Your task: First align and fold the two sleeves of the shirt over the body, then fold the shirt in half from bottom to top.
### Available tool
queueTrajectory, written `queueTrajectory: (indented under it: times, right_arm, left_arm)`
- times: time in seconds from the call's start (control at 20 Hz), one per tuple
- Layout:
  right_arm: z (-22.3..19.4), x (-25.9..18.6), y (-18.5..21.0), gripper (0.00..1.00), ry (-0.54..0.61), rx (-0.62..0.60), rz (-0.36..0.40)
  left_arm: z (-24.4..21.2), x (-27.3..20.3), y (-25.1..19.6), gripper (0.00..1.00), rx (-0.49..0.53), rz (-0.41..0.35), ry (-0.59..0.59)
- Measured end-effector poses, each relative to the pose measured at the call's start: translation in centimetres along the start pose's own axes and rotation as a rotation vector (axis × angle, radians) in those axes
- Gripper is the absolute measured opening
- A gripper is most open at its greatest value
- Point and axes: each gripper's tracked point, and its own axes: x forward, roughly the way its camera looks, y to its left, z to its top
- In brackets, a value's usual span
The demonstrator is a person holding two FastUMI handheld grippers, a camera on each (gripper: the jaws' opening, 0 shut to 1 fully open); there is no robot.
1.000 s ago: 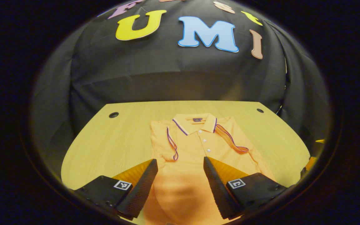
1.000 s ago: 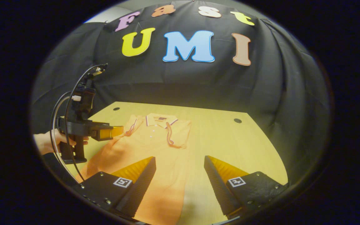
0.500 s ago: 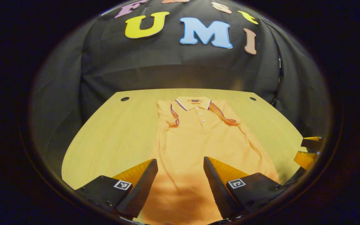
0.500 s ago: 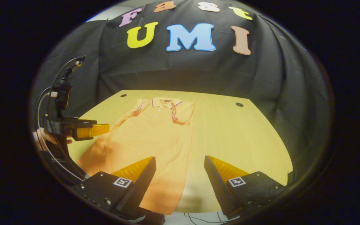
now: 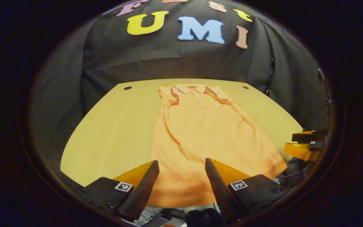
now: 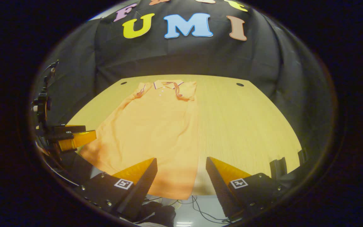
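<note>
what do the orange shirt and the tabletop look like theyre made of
Orange polo shirt: soft knit fabric, likely cotton or a blend, matte; it drapes and creases, with a striped collar.
Pale yellow tabletop: wood or wood-look laminate, smooth with slight sheen; fine straight grain lines show.

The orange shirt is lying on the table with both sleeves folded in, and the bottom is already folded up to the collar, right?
Not quite. The orange shirt lies on the table with sleeves folded in, but the left gripper view shows its bottom hem still at the near edge, not folded up.
</note>
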Motion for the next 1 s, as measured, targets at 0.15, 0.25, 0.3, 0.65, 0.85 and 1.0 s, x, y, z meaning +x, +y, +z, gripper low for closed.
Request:
queueTrajectory:
  times: [0.15, 0.25, 0.3, 0.65, 0.85, 1.0]
  right_arm:
    - [-1.8, 0.5, 0.6, 0.96, 0.047, 0.022, -0.006]
    - [-3.3, 0.8, 0.9, 0.96, 0.087, 0.032, -0.015]
    - [-3.9, 1.0, 1.0, 0.96, 0.104, 0.033, -0.021]
    - [-6.5, 2.0, 1.1, 0.96, 0.192, 0.06, -0.04]
    - [-6.7, 2.0, 1.5, 0.97, 0.186, 0.013, -0.046]
    - [-6.8, 2.0, 1.9, 0.85, 0.182, 0.005, -0.035]
  left_arm:
    - [-2.2, -1.1, 0.9, 0.96, 0.005, -0.019, 0.016]
    - [-3.8, -1.8, 1.4, 0.96, 0.015, -0.03, 0.032]
    - [-4.5, -2.0, 1.7, 0.96, 0.02, -0.032, 0.04]
    - [-7.4, -2.0, 2.7, 0.96, 0.003, -0.033, 0.075]
    - [-7.4, -1.3, 2.7, 0.96, 0.056, -0.025, 0.067]
    - [-7.5, -1.0, 1.6, 0.98, 0.092, -0.03, 0.067]
